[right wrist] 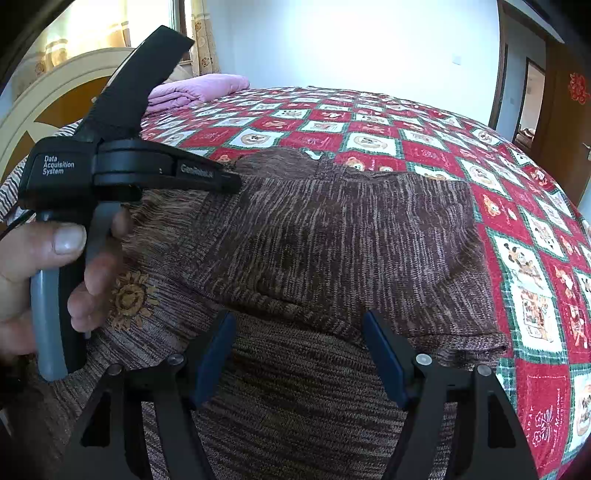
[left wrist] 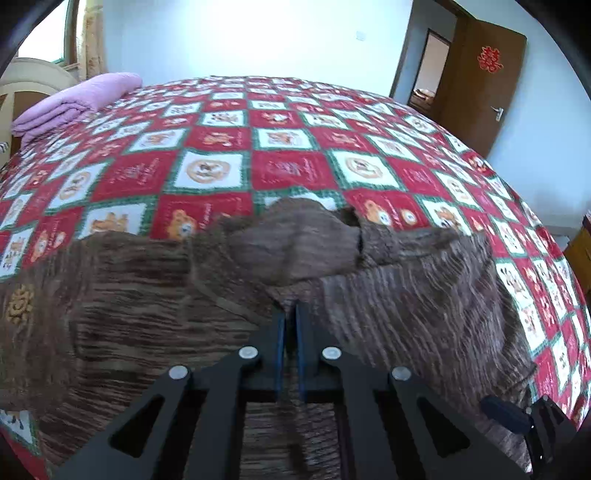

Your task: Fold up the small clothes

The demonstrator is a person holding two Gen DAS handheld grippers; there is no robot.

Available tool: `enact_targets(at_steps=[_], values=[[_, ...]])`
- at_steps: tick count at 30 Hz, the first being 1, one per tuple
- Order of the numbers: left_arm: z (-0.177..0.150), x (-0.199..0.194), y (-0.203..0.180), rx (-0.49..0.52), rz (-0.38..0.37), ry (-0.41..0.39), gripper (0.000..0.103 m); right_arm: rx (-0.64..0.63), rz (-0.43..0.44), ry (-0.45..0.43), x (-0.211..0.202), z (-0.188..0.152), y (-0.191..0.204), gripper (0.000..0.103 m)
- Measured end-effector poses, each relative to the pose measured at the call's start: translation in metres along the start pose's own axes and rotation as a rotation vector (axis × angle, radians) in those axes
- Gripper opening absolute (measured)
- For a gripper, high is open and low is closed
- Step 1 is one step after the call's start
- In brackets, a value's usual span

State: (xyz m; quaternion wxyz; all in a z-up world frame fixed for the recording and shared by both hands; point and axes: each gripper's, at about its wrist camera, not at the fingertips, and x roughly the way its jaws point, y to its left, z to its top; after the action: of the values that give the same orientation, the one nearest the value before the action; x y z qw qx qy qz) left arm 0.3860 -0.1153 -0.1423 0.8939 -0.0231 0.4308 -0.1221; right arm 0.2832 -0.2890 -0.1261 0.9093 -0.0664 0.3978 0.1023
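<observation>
From the left wrist camera, a brown striped knit sweater [left wrist: 147,314] lies spread on a bed, filling the lower half of the view, its long axis running left to right across the frame. One part is folded over the body, and a ribbed opening, collar or cuff I cannot tell, [left wrist: 364,230] points toward the far side of the bed. A small orange flower motif [left wrist: 18,302] shows near the left edge. The left tool [left wrist: 290,325] has its two blue-lined fingers pressed together, clamped on a pinch of the sweater's knit at the fold. The bedspread [left wrist: 295,147] is a checkerboard of red and white squares with cartoon bears and green borders. A folded pink blanket [left wrist: 74,103] sits at the far left corner, beside a cream headboard [left wrist: 29,79]. Beyond are white walls and an open brown door [left wrist: 480,88] bearing a red paper decoration [left wrist: 489,59]. From the right wrist camera, the sweater [right wrist: 332,240] again lies crosswise, a folded panel resting on top, an orange sunflower patch [right wrist: 129,297] at left. The right tool [right wrist: 299,350] has its blue fingers spread wide apart, hovering over the knit and gripping nothing. At left, the person's left hand [right wrist: 44,266] grips the left tool's grey handle, its tip [right wrist: 229,181] at the sweater's far edge. The pink blanket [right wrist: 199,88] and curtained window [right wrist: 110,26] lie beyond.
</observation>
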Motion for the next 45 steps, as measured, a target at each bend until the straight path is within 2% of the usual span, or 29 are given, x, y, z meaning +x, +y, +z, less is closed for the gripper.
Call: enact_targets(at_steps=[3,7,9,10,11,12,13,14,15,16,20,25,28,29,32,34,35,37,38,39,42,44,45], values=[[-0.003,0.005,0.003,-0.002,0.002,0.013,0.006,-0.001,0.000,0.000,0.000,0.000,0.000,0.072],[-0.006,0.002,-0.004,0.023,0.023,-0.009,0.008,-0.002,-0.005,0.002,0.000,0.000,0.000,0.072],[-0.002,0.000,-0.007,0.013,0.029,-0.016,0.034,-0.012,-0.016,0.004,0.000,-0.001,0.001,0.072],[0.000,0.001,-0.008,0.007,0.042,-0.015,0.065,-0.019,-0.026,0.004,0.000,-0.001,0.003,0.072],[0.001,0.000,-0.009,0.001,0.057,-0.033,0.080,-0.027,-0.037,0.005,0.000,-0.001,0.004,0.072],[0.001,0.000,-0.011,0.007,0.055,-0.058,0.079,-0.033,-0.045,0.004,0.000,-0.001,0.006,0.072],[0.002,0.002,-0.013,0.020,0.044,-0.058,0.066,-0.035,-0.048,0.004,0.000,-0.002,0.007,0.072],[0.002,0.007,-0.017,0.042,0.034,-0.036,0.035,-0.035,-0.050,0.002,-0.001,-0.002,0.007,0.072],[0.001,0.014,-0.019,0.056,0.028,-0.003,0.018,-0.033,-0.050,0.000,-0.001,-0.002,0.007,0.072],[0.000,0.019,-0.018,0.059,0.020,0.022,0.009,-0.031,-0.050,-0.002,-0.002,-0.002,0.006,0.072],[-0.001,0.011,-0.008,0.017,0.018,-0.017,0.008,-0.024,-0.045,-0.008,-0.003,-0.002,0.005,0.072],[-0.006,0.012,-0.003,0.006,0.026,-0.024,0.008,-0.019,-0.041,-0.012,-0.003,-0.002,0.004,0.072],[-0.007,0.011,-0.008,0.019,0.050,-0.014,0.016,-0.013,-0.028,-0.018,-0.006,-0.002,0.002,0.072],[-0.006,0.009,-0.007,0.016,0.058,-0.009,0.027,0.003,0.002,-0.024,-0.011,0.000,-0.001,0.072],[-0.006,-0.005,0.001,0.018,0.057,-0.021,0.048,0.074,0.056,-0.045,-0.025,0.009,-0.016,0.072],[-0.008,-0.023,0.009,0.033,0.068,-0.059,0.054,0.090,0.034,-0.047,-0.028,0.018,-0.025,0.073],[-0.009,-0.031,0.015,0.038,0.076,-0.071,0.061,0.093,0.001,-0.025,-0.023,0.023,-0.030,0.073],[-0.014,-0.048,0.029,0.030,0.088,-0.091,0.072,0.089,-0.039,0.091,0.000,0.025,-0.038,0.075],[-0.019,-0.059,0.041,0.012,0.096,-0.105,0.076,0.067,-0.048,0.147,0.011,0.023,-0.038,0.075],[-0.023,-0.068,0.050,0.000,0.097,-0.115,0.076,0.036,-0.058,0.122,0.009,0.023,-0.033,0.075],[-0.038,-0.094,0.083,-0.037,0.123,-0.150,0.077,0.018,-0.048,0.126,0.003,0.034,-0.019,0.075],[-0.051,-0.113,0.109,-0.078,0.172,-0.181,0.084,0.008,-0.015,0.084,-0.001,0.045,-0.004,0.075],[-0.055,-0.120,0.121,-0.093,0.197,-0.192,0.084,-0.010,-0.006,0.079,0.001,0.051,0.006,0.075]])
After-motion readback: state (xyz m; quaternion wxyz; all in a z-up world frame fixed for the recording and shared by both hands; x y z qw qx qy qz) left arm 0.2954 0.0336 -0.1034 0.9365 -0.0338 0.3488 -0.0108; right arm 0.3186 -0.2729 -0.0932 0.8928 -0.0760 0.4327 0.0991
